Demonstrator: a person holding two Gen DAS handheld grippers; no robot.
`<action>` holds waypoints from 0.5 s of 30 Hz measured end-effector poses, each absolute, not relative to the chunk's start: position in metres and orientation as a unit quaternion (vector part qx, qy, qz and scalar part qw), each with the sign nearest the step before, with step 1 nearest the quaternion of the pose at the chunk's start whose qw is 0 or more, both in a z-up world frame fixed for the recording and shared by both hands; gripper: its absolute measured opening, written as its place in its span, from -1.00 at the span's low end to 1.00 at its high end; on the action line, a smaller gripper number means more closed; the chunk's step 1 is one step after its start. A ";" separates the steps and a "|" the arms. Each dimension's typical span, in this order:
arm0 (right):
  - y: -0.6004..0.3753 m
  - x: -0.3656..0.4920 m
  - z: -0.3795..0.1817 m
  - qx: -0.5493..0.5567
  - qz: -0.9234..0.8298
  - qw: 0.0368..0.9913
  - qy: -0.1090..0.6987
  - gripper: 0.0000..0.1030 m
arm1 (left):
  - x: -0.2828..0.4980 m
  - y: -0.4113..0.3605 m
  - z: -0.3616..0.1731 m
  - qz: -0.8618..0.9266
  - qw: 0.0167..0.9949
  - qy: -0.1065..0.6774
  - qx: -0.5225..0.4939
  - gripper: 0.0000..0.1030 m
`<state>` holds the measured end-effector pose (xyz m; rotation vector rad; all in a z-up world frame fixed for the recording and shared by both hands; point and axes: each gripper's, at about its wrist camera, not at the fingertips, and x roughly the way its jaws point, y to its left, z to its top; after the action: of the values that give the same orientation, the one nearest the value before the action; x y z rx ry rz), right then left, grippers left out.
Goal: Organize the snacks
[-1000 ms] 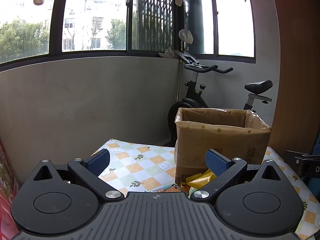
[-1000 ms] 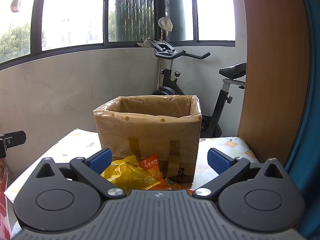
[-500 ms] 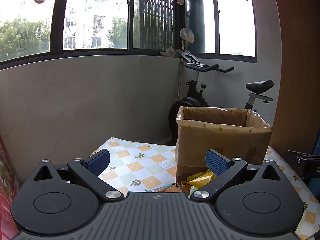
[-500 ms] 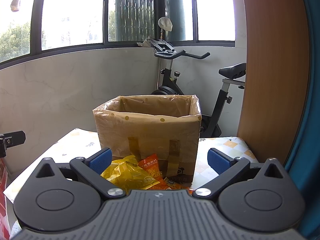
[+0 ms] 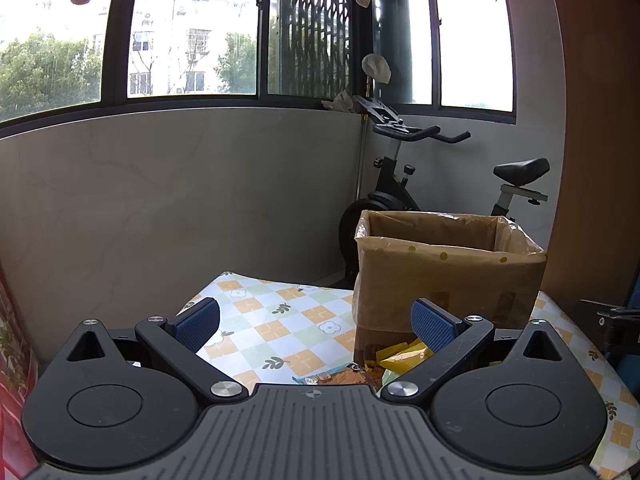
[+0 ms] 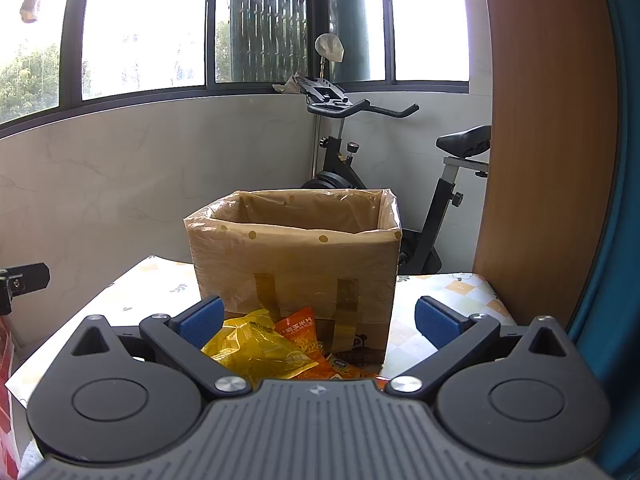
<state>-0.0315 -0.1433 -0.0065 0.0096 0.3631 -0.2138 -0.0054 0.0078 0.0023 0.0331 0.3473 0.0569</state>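
Snack packets lie heaped at the lower centre of the right wrist view, at the foot of a cardboard box (image 6: 294, 264): a crinkled yellow packet (image 6: 256, 350) at the front left, touching an orange packet (image 6: 300, 328) that leans against the box's front wall. More wrappers show just behind the camera housing, too hidden to tell apart. The box stands upright on the tabletop (image 6: 460, 292), which wears a checked cloth with small flowers and leaves. Its top is open, and a clear dotted plastic liner is folded over the rim.

In that view the right hand-held gripper (image 6: 318, 318) has its blue-padded fingers spread wide with nothing between them; the pads sit at either side of the packets without touching them.

From the left wrist view the same box (image 5: 448, 276) fills the centre right of the frame, and a few yellow wrappers (image 5: 400, 358) peek out at its lower edge, just beside the right pad. The left hand-held gripper (image 5: 316, 320) is likewise spread wide and holds nothing, with bare checked cloth (image 5: 280, 328) between its fingers.

An exercise bike (image 6: 400, 200) stands behind the box, against the wall under the windows, and a wooden panel (image 6: 552, 140) runs up the right side of the frame.
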 end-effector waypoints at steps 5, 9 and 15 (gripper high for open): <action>-0.145 -0.031 -0.009 0.008 -0.102 0.979 0.179 1.00 | -0.002 0.009 0.000 0.034 0.983 0.179 0.014 0.99; -0.152 -0.026 -0.014 0.010 -0.098 0.980 0.174 1.00 | 0.004 0.010 -0.006 0.047 0.982 0.183 0.023 0.99; -0.163 -0.010 -0.030 0.012 -0.092 0.982 0.165 1.00 | 0.027 0.014 -0.026 0.054 0.976 0.211 0.024 0.98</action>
<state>-0.0097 -0.1631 -0.0303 0.0247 0.3312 -0.1852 0.0269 0.0139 -0.0263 0.0479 0.4260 0.1084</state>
